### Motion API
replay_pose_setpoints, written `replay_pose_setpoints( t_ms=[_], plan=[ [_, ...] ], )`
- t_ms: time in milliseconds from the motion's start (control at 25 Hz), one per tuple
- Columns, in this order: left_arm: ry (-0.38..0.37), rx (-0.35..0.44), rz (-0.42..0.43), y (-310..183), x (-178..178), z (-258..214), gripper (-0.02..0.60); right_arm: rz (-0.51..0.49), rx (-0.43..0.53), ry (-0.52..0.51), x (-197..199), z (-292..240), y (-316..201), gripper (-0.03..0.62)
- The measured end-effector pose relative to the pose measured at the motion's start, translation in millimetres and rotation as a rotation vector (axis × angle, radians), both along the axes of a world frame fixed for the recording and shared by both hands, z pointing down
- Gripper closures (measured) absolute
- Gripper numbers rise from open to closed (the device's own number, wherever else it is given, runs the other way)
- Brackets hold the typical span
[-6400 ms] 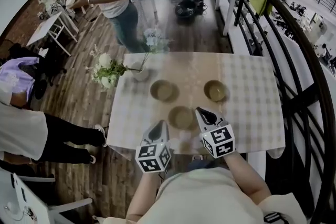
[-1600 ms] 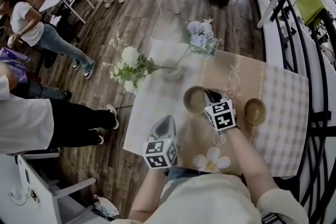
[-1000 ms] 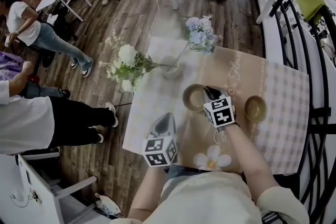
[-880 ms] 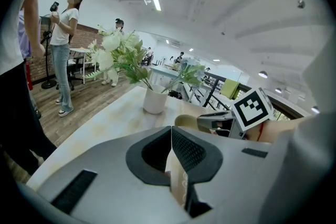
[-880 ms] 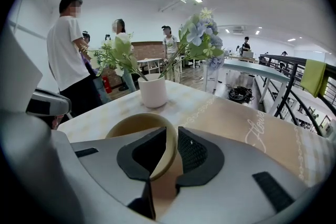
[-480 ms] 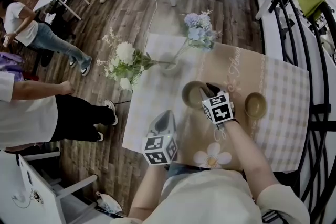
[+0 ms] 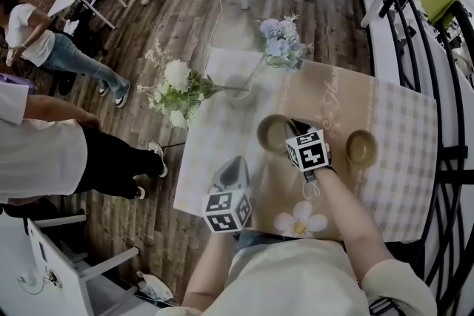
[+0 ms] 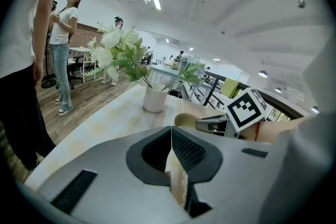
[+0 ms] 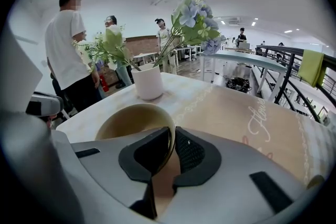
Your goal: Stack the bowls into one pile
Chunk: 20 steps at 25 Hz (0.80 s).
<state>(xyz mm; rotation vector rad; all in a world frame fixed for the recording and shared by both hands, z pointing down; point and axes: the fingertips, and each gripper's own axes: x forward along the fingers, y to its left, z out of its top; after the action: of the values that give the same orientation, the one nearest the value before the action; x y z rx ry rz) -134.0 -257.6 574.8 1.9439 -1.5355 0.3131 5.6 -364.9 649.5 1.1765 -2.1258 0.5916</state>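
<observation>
A tan bowl sits left of centre on the table; whether another is nested inside it I cannot tell. A second tan bowl stands alone to its right. My right gripper is at the left bowl's near right rim. In the right gripper view the bowl has its rim between the closing jaws of my right gripper, and the pads press on it. My left gripper hovers by the table's front left edge, shut on nothing.
A white vase of flowers stands at the table's back left, its blooms reaching over the edge. The checked tablecloth has a flower print near the front. People stand on the wooden floor to the left. A black railing runs along the right.
Three bowls stood apart at first; now bowls stand in only two places. Over the last second the right gripper stayed at the left bowl's rim. The left gripper kept still.
</observation>
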Motion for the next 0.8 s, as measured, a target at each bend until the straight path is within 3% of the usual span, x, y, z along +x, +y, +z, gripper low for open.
replay_pose_setpoints(
  t_ms=[800],
  plan=[
    [0.004,0.049,0.011,13,22,-20,0.577,0.004,0.123,-0.013,18,-52,11,0.576]
  ],
)
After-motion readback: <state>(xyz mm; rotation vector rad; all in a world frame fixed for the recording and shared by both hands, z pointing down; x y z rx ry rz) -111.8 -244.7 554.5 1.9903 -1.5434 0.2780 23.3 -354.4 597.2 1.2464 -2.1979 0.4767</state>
